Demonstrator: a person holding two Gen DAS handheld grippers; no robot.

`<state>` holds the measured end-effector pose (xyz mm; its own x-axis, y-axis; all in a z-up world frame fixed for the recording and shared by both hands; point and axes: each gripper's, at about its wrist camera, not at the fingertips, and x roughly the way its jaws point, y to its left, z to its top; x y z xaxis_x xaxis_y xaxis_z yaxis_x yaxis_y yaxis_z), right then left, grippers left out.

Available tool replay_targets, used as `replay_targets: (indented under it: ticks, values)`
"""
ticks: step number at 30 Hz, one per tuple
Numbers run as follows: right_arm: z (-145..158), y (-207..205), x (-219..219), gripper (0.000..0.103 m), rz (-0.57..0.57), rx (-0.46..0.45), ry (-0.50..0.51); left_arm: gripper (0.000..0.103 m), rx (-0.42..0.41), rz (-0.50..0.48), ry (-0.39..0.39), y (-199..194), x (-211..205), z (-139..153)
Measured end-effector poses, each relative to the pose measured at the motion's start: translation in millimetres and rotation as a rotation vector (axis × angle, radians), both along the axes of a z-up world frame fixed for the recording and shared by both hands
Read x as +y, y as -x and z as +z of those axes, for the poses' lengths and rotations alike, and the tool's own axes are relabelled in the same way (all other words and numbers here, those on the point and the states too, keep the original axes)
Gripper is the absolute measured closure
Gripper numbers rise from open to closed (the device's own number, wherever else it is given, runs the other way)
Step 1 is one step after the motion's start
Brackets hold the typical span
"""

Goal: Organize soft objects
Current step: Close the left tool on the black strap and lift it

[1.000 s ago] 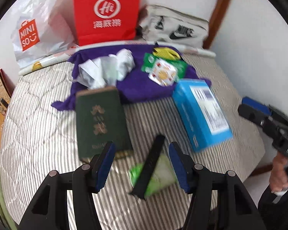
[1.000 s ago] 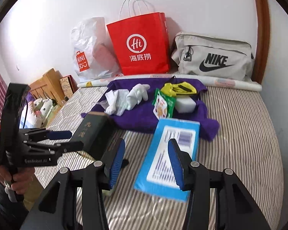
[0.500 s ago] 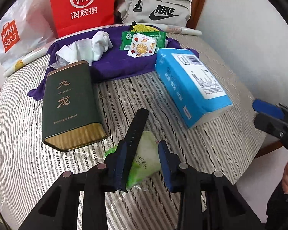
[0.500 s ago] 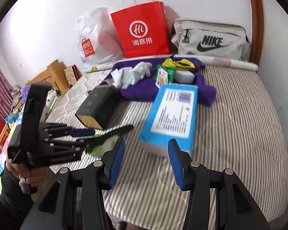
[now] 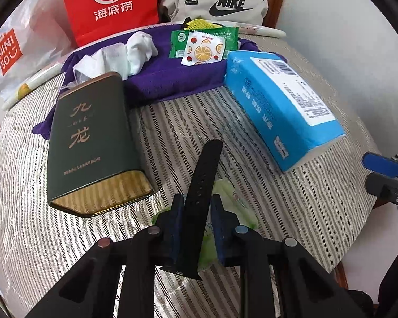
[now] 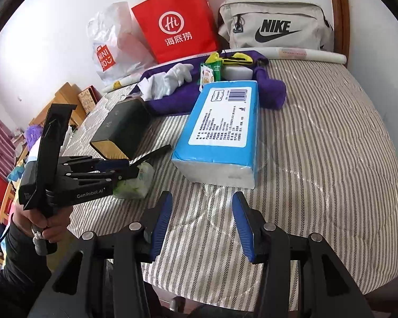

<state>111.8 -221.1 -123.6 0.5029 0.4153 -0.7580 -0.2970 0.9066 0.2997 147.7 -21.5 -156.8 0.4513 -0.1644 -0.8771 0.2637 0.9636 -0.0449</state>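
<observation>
My left gripper (image 5: 197,206) is shut on a black watch strap (image 5: 203,182) that lies over a pale green wipes packet (image 5: 234,204) near the bed's front edge; it also shows in the right wrist view (image 6: 124,168). My right gripper (image 6: 200,222) is open and empty, held above the striped bed just short of the blue tissue pack (image 6: 221,129). The tissue pack (image 5: 281,106) lies right of centre. A purple towel (image 5: 177,76) at the back carries white gloves (image 5: 140,50) and sachets (image 5: 203,46).
A dark green tin (image 5: 92,143) lies left of the strap. A red paper bag (image 5: 111,2), a Miniso plastic bag (image 5: 13,50) and a grey Nike bag (image 5: 220,0) line the wall. Wooden furniture (image 6: 66,100) stands left of the bed.
My left gripper has closed from open onto the black strap and moved lower and nearer to it. My right gripper has drawn back toward the bed's front edge, staying open.
</observation>
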Motion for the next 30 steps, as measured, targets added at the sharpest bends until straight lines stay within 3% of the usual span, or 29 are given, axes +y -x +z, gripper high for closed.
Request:
replay_targets:
  ticks: [9,13,19,21,25,30]
  values:
    - [-5.1,0.1,7.6,0.056,0.022,0.016,0.022,0.082,0.026,-0.009,0.031,-10.2,4.9,1.6]
    - [-7.7,0.6,7.4,0.056,0.026,0.028,0.02,0.07,0.041,-0.004,0.066,-16.8,6.9,2.8]
    - [-13.6,-0.6,13.9,0.056,0.045,0.051,0.031,0.069,0.068,0.014,0.085,-26.2,4.8,-8.4]
    - [-15.9,-0.7,15.8,0.056,0.052,0.058,0.038,0.081,0.067,0.01,0.111,-26.5,5.7,-9.3]
    - [-19.2,-2.9,15.7,0.056,0.055,0.07,0.043,0.084,0.036,-0.017,0.108,-18.4,3.4,1.5]
    - [-21.9,-4.8,16.4,0.056,0.053,0.079,0.044,0.087,0.023,-0.015,0.205,-12.2,16.0,17.9]
